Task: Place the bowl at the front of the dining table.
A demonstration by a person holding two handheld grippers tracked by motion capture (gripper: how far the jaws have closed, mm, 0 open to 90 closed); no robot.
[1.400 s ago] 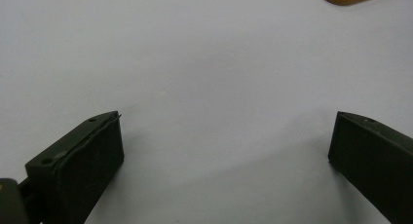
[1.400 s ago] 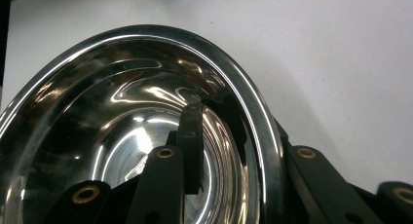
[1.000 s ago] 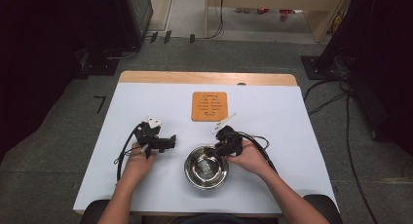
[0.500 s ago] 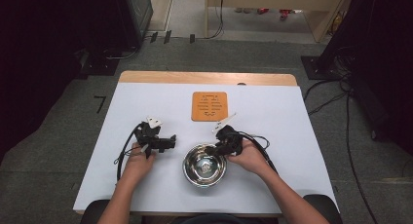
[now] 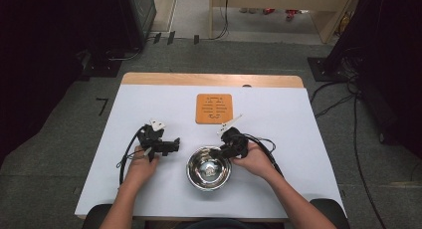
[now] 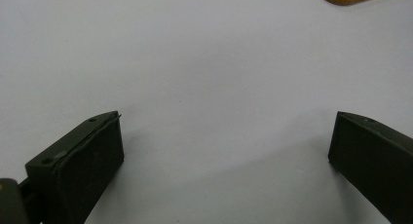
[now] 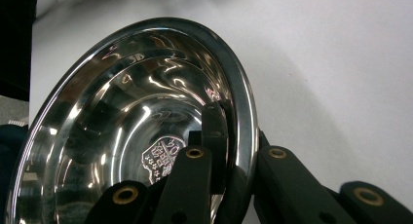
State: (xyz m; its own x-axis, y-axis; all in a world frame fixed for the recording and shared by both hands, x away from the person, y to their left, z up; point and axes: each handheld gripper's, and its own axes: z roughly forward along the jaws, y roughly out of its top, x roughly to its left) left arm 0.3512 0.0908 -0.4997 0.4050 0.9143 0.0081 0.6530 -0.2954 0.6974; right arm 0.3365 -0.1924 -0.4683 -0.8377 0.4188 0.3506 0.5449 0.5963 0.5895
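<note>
High view, right gripper [image 5: 219, 152] clamping bowl [image 5: 209, 170] rim

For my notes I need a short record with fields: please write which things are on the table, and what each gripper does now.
table: white-covered table
bowl: shiny round steel bowl, near front edge
mat: orange square wooden trivet, behind bowl
right gripper: fingers shut on the bowl's rim, one inside, one outside
left gripper: fingers open above bare table, holding nothing

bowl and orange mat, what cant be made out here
- Bowl: stamp on its floor partly hidden by the right tongs clamped on its rim, right gripper view.
- Orange mat: cut pattern too small, high view; cropped by the top edge, left gripper view.
- Bowl's underside: hidden by the bowl itself.
</note>
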